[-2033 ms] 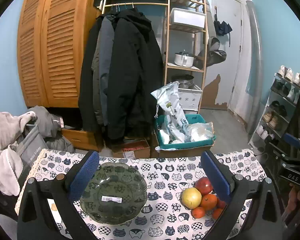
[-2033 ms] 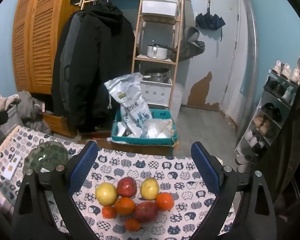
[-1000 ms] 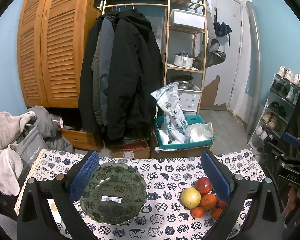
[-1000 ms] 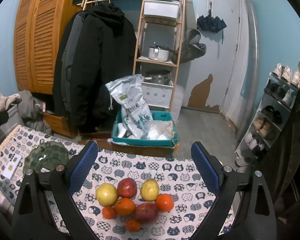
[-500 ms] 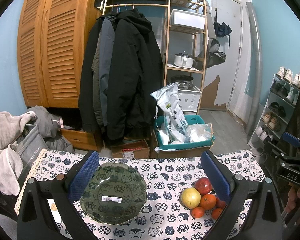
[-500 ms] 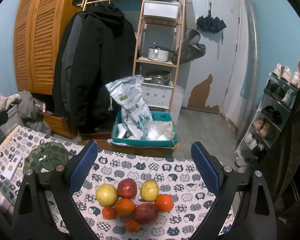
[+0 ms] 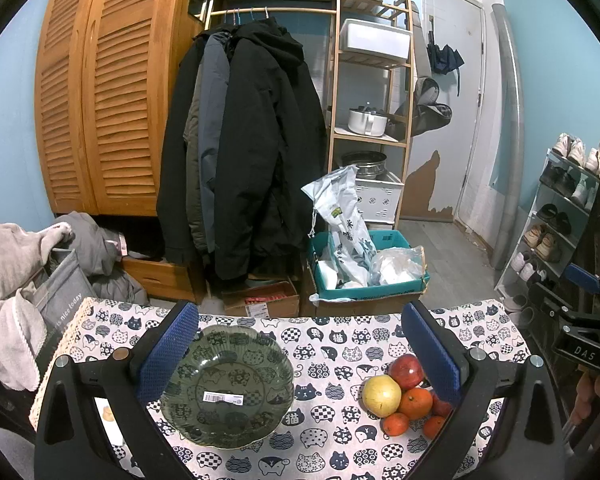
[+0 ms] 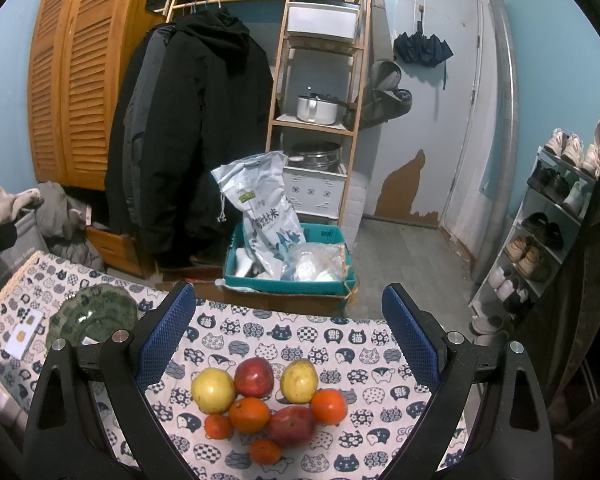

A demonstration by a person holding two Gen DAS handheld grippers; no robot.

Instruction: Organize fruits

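Observation:
A pile of fruit lies on the cat-print tablecloth (image 8: pixel 308 336): two yellow apples (image 8: pixel 213 390), two red apples (image 8: pixel 254 377) and several oranges (image 8: pixel 249 414). In the left wrist view the pile (image 7: pixel 405 393) sits at the right. An empty dark green glass plate (image 7: pixel 227 385) with a barcode sticker lies to the left of the fruit; it also shows in the right wrist view (image 8: pixel 92 314). My left gripper (image 7: pixel 298 350) is open above the plate. My right gripper (image 8: pixel 288 330) is open above the fruit pile. Both hold nothing.
A small white card (image 8: pixel 22 335) lies on the cloth left of the plate. Beyond the table's far edge stand a teal crate with bags (image 8: pixel 288 256), hanging coats (image 7: pixel 244 152), a wooden shelf (image 8: pixel 320 92) and a shoe rack (image 8: pixel 548 232).

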